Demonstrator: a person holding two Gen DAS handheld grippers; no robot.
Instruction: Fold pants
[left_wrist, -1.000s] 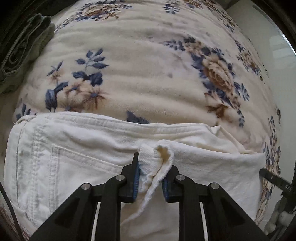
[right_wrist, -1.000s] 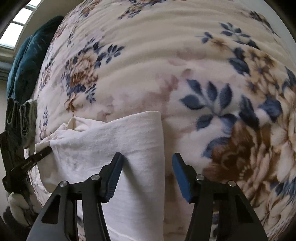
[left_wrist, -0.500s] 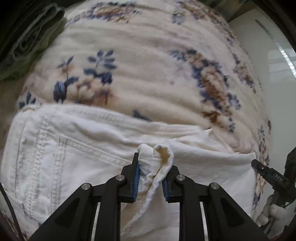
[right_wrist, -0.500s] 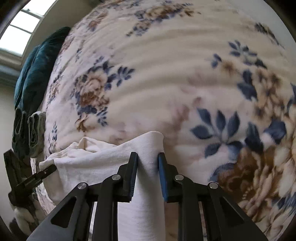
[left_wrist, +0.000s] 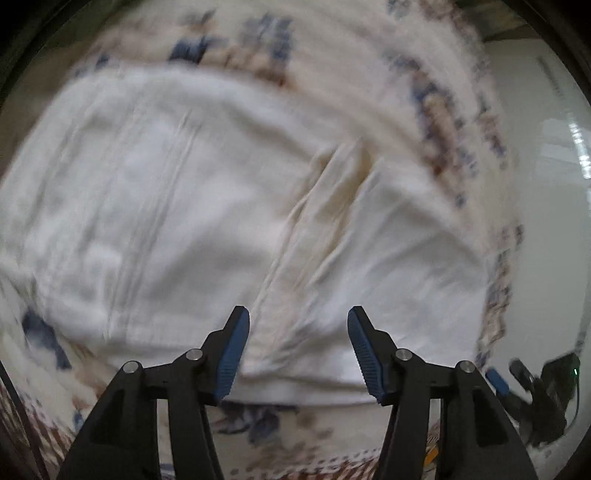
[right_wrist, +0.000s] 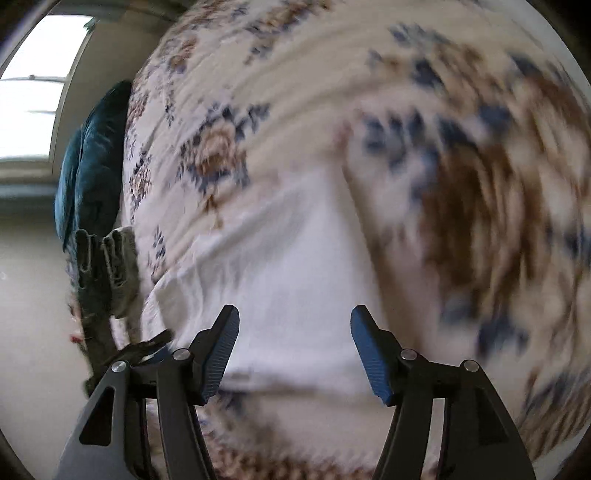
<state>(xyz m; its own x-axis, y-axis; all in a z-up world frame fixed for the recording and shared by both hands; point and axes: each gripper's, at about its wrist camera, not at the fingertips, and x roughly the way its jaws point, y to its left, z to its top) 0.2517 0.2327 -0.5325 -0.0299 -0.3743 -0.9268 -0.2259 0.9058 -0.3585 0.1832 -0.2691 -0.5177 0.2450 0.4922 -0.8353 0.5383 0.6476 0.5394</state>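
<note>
The white pants (left_wrist: 207, 221) lie folded flat on the floral blanket (left_wrist: 424, 74), blurred by motion in both views. In the left wrist view my left gripper (left_wrist: 298, 321) hovers over the near folded edge; its jaws are opening and nothing is pinched between them. The right wrist view shows the pants' right end (right_wrist: 291, 258) as a white panel under my right gripper (right_wrist: 294, 319), whose jaws are also opening with no cloth between the pads. The other gripper (left_wrist: 517, 373) shows at the lower right of the left wrist view.
A teal cushion (right_wrist: 92, 162) and folded grey-green cloth (right_wrist: 110, 269) sit at the blanket's left edge in the right wrist view. A window (right_wrist: 37, 85) is beyond. Pale floor (left_wrist: 543, 184) lies to the right of the bed edge.
Both grippers have let go of the white cloth and pulled back toward the near edge. The pants, earlier pinched in a bunch, now lie flat and fill more of the view.
</note>
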